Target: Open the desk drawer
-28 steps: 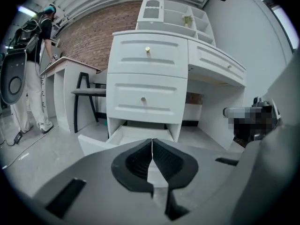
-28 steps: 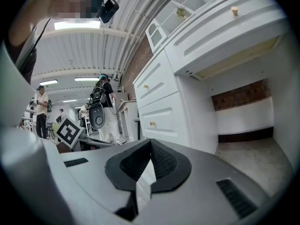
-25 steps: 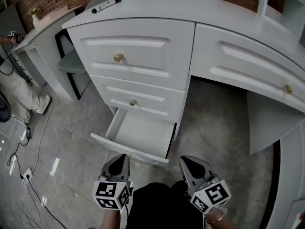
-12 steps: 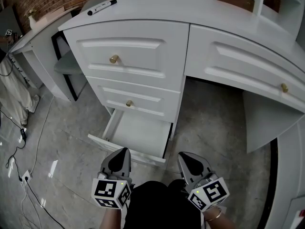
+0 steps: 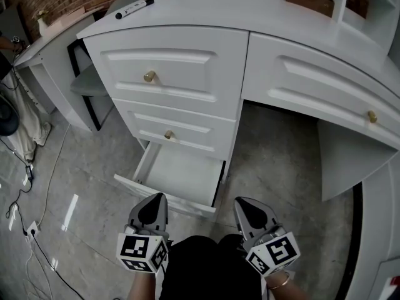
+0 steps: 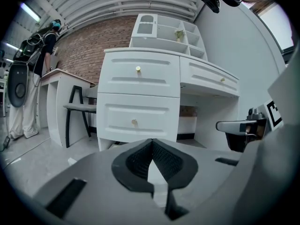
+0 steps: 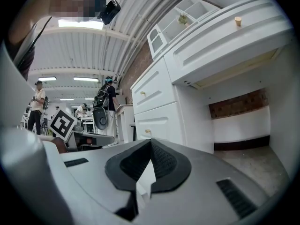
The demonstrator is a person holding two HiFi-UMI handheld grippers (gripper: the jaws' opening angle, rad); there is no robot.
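Head view: the bottom drawer point(image 5: 184, 170) of the white worktop point(image 5: 250, 11) stands pulled out, just in front of the left tongs point(image 5: 156, 199). The left tongs and the right tongs point(image 5: 242, 204) are both squeezed together, with nothing in them.

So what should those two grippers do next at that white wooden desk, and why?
Probably just back away: the white bottom drawer already stands pulled out, and the left gripper and right gripper are both shut, empty and clear of it.
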